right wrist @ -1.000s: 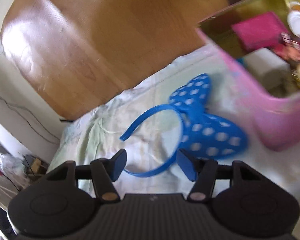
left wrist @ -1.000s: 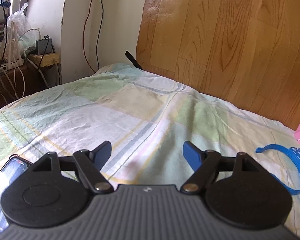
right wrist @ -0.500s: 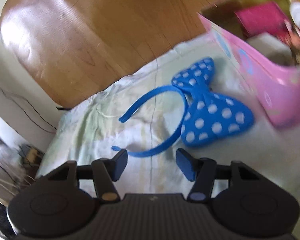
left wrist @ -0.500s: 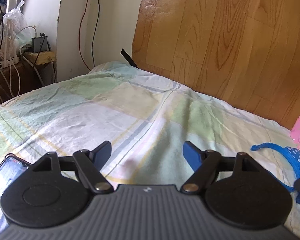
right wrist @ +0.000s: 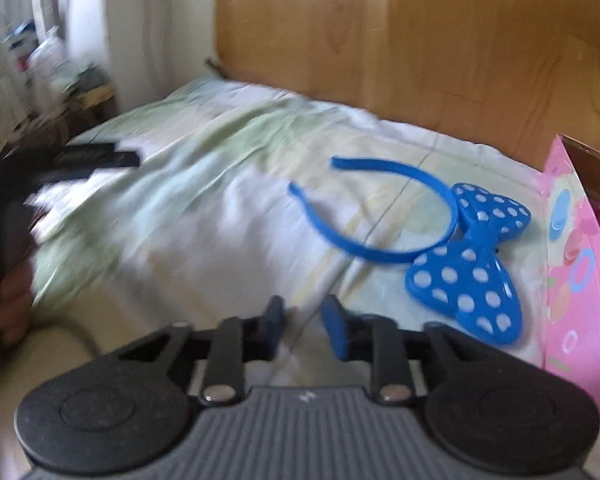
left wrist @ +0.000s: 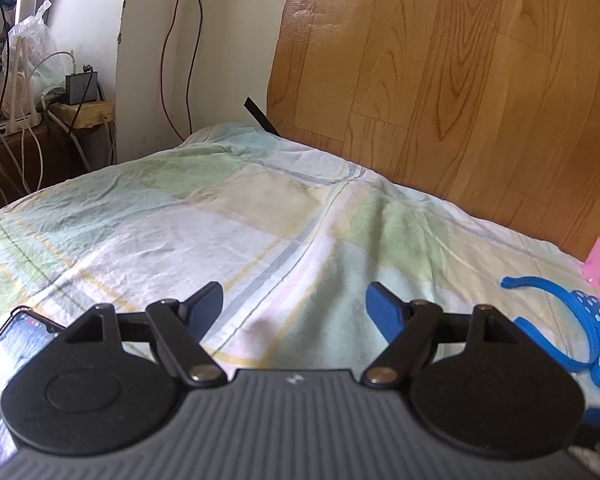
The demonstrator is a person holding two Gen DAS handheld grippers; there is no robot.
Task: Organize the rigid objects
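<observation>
A blue headband with a white-dotted bow lies flat on the checked bedsheet, next to a pink box. It also shows at the right edge of the left wrist view. My right gripper hangs low over the sheet, left of and nearer than the bow, its jaws a narrow gap apart and empty. My left gripper is wide open and empty over the sheet, left of the headband.
A phone lies on the sheet at lower left. The wooden headboard runs behind the bed. A side table with cables and a charger stands at far left. The left gripper shows blurred in the right wrist view.
My right gripper has pulled back and swung left from the headband, and its jaws have narrowed. The headband stays on the sheet. The left gripper has barely moved.
</observation>
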